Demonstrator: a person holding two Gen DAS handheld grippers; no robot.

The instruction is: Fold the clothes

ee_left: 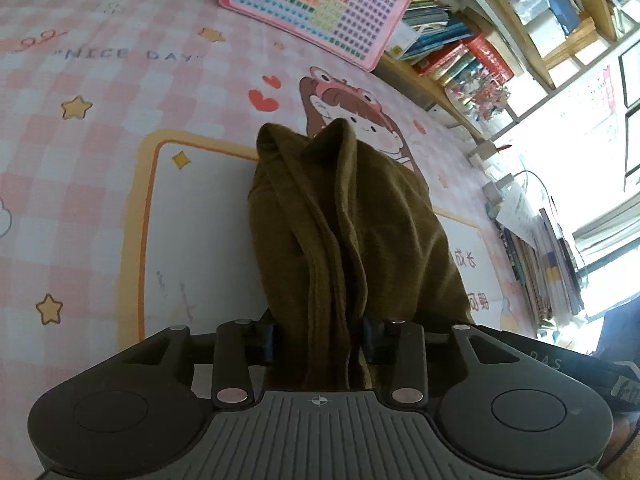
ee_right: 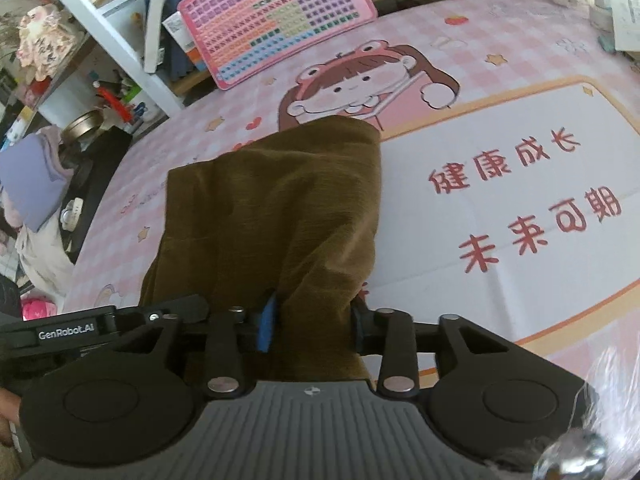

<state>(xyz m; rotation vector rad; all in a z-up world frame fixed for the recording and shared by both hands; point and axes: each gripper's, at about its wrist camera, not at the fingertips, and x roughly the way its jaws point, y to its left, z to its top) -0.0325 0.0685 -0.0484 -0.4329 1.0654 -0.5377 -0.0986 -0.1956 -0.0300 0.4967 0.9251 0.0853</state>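
An olive-brown garment (ee_left: 340, 208) lies bunched in long folds on the pink checked cover (ee_left: 80, 208). It runs from the cartoon girl print down into my left gripper (ee_left: 320, 336). The blue pads of that gripper press the gathered cloth from both sides. In the right wrist view the same garment (ee_right: 272, 200) spreads wider and flatter across the cover (ee_right: 500, 128). Its near end is bunched between the pads of my right gripper (ee_right: 312, 320), which is shut on it. The fingertips of both grippers are hidden by cloth.
A pink learning board (ee_left: 320, 4) (ee_right: 276, 16) leans at the far edge of the cover. Crowded bookshelves (ee_left: 460, 52) stand behind it, and a row of books (ee_left: 536, 256) lines the right side. A white shelf frame (ee_right: 120, 40) and piled clutter (ee_right: 36, 168) stand at the left.
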